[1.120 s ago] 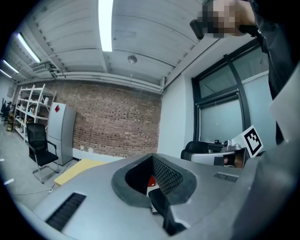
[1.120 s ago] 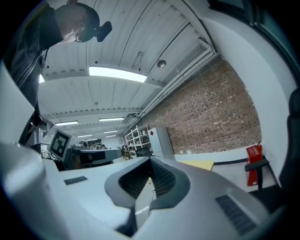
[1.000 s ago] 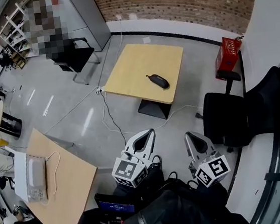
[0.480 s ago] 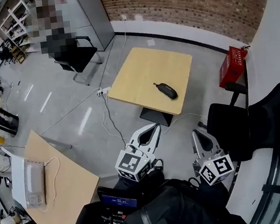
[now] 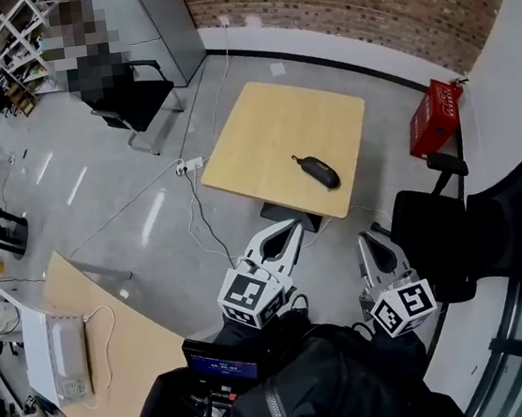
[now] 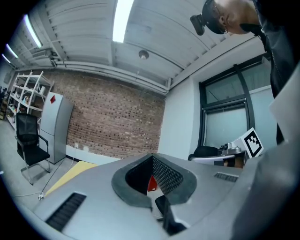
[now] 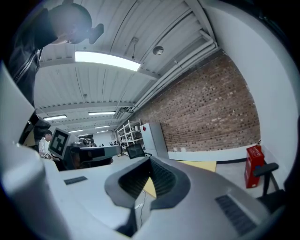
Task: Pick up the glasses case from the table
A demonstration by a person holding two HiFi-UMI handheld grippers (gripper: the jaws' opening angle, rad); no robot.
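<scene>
A dark, elongated glasses case (image 5: 319,170) lies on the square light-wood table (image 5: 270,126), near its right front corner. Both grippers are held level in front of me, short of the table's near edge. My left gripper (image 5: 291,230) points at the table's front edge, its jaws closed tip to tip with nothing between them (image 6: 155,199). My right gripper (image 5: 375,240) sits to its right, jaws shut and empty (image 7: 140,206). The case does not show in either gripper view; only a strip of the table (image 7: 199,165) shows past the right jaws.
A red crate (image 5: 434,117) stands right of the table, with black office chairs (image 5: 435,238) at the right and another (image 5: 125,97) at the back left. A white cable (image 5: 195,211) runs over the floor. A second wooden table (image 5: 119,362) with a white device is at my left.
Both grippers have moved forward toward the square table together with me; the table and case now appear closer. The jaws stay closed.
</scene>
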